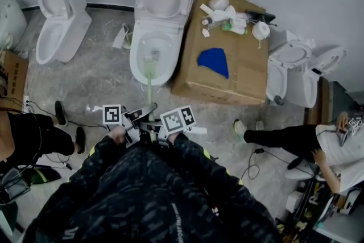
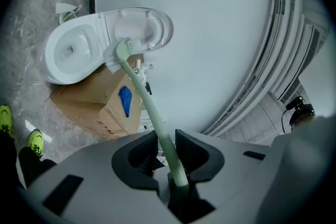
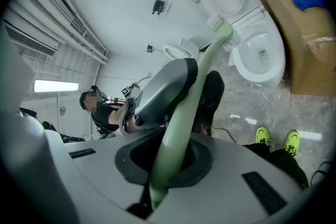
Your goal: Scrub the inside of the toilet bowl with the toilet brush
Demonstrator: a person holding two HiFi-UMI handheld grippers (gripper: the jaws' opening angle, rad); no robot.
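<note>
Both grippers are on the pale green long-handled toilet brush (image 1: 149,88), one ahead of the other along its shaft. Its bristled head (image 1: 151,57) is down inside the white ceramic toilet (image 1: 135,62) with the raised lid, about the low middle of the bowl. I can't tell from here whether the bristles are pressing on the porcelain. To scrub well, I'd say the forward grip should steer and the rear one push, working the head round the wall and up under the rim in short overlapping strokes. The shaft should stay steep enough that the head doesn't ride out over the edge toward the brown cardboard box (image 1: 250,74) just beside the toilet. The left gripper (image 2: 165,143) has its dark fingers (image 2: 197,152) drawn in tight against the shaft, one on each side, with no gap showing. The right gripper (image 3: 176,156) sits further back, and its fingers (image 3: 202,162) are likewise clamped round the thicker end of the handle. Each is gripping the brush, and nothing else sits between the jaws.
</note>
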